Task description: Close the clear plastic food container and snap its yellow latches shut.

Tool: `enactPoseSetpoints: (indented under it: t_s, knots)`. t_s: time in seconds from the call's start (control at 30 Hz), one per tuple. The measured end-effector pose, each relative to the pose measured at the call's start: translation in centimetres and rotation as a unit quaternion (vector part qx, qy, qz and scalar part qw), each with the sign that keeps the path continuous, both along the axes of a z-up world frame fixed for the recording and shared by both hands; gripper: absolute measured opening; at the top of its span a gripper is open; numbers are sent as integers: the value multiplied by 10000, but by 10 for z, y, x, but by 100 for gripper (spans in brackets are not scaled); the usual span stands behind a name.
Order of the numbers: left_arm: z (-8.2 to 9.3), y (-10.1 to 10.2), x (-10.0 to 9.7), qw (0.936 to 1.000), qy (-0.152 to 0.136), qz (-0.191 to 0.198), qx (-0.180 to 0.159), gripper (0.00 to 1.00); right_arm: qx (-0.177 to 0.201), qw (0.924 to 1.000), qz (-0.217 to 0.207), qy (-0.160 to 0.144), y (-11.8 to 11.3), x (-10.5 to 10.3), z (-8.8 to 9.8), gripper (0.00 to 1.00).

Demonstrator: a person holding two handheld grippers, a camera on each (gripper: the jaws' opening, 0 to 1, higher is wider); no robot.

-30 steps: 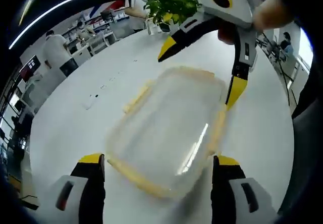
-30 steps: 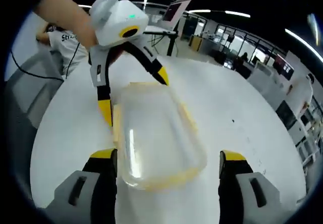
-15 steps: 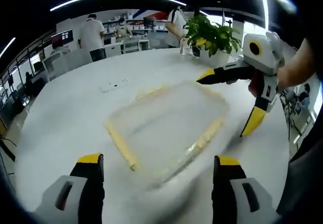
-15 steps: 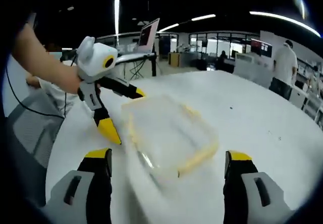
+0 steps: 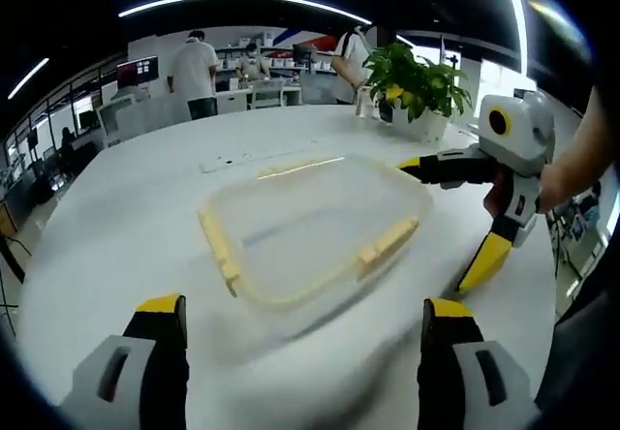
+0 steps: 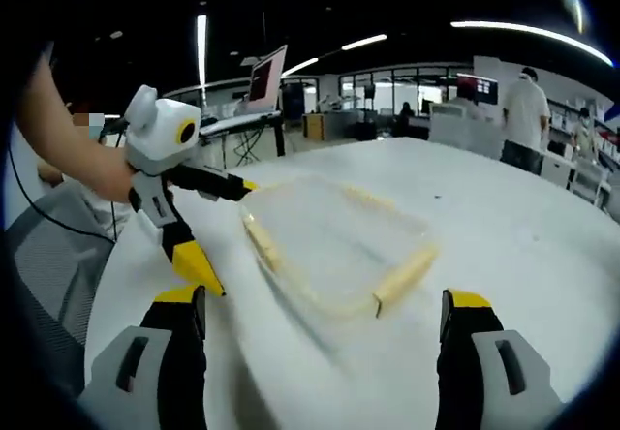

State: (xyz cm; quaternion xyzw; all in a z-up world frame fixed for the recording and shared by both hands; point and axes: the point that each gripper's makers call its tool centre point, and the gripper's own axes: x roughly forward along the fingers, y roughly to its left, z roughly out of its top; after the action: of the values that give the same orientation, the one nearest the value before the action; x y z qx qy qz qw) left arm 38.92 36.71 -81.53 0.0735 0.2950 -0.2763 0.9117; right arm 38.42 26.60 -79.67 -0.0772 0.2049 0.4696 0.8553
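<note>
The clear plastic container (image 5: 310, 222) lies flat on the white table (image 5: 116, 217), with its lid on. Yellow latches (image 5: 218, 246) run along its edges; whether they are snapped down I cannot tell. My left gripper (image 5: 300, 319) is open, its jaws short of the container's near side. My right gripper (image 5: 444, 215) comes in from the right, open, one tip by the container's far right corner. In the right gripper view the container (image 6: 334, 236) sits ahead of my open right gripper (image 6: 322, 304). There the left gripper (image 6: 223, 227) is open at its left end.
A potted plant (image 5: 417, 81) stands at the table's far edge. People stand among desks behind it. A screen on a stand (image 6: 266, 72) and a grey chair (image 6: 48, 246) are beyond the table's edge in the right gripper view.
Both grippers have dropped from looking down over the container to a low, level pose. They have drawn back, so the container now lies ahead of the jaws, not between them.
</note>
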Motion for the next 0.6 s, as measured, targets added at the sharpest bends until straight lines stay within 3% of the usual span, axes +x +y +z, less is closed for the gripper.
enactPoseSetpoints:
  t_s: [0.6]
  knots:
    - [3, 10, -9, 9999, 57, 83, 53, 95, 45, 9998, -180, 52, -9, -2, 4, 93]
